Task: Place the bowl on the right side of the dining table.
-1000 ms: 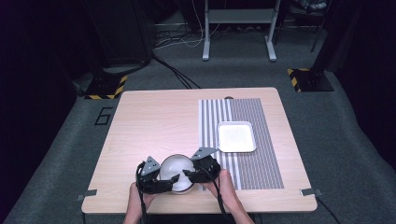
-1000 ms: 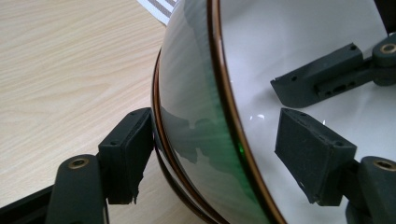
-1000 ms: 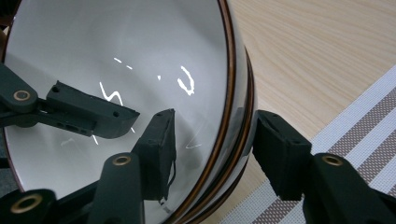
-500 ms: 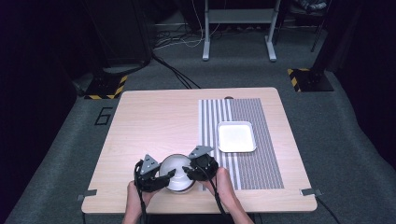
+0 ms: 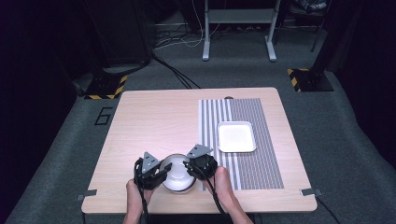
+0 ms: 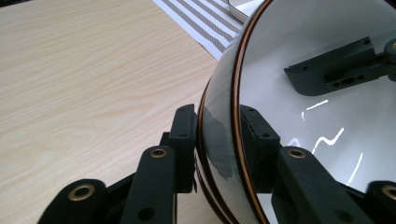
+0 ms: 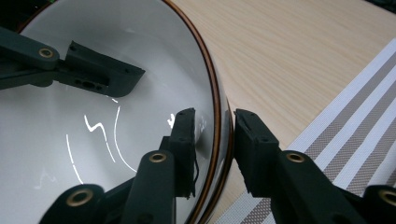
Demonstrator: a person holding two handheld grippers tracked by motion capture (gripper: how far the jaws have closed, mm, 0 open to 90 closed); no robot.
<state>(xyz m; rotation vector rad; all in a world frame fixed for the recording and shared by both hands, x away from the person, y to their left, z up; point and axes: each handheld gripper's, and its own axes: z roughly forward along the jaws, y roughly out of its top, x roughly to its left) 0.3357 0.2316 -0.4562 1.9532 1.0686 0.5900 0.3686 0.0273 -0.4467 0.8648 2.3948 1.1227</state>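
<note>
Both pairs of jaws have just been closing on the rim of the white glazed ceramic bowl with a thin brown edge [image 5: 177, 171]; since a second ago the hands have scarcely shifted, and the bowl sits where it sat, near the front edge of the pale wooden table [image 5: 154, 116], at about six o'clock from the table's middle.

The left gripper [image 5: 159, 171] takes the rim at the bowl's nine o'clock, the right gripper [image 5: 190, 167] at its three o'clock. In the left gripper view the wall of the bowl stands between the two black jaws, one inside and one outside, and both appear to press on it; in the right gripper view the inner jaw lies on the glaze and the outer one sits at the rim, so this grip also looks clamped.

Such a bowl is probably stiff, fairly heavy, breakable and slick under hard pads. Opposite points on the rim are the sensible hold, and it should be lifted level.

Both forearms come in from six o'clock, hands roughly level, grippers angled inward toward each other across the bowl. At two o'clock from the bowl a white square tray [image 5: 236, 136] rests on a grey-and-white striped mat [image 5: 261, 163].
</note>
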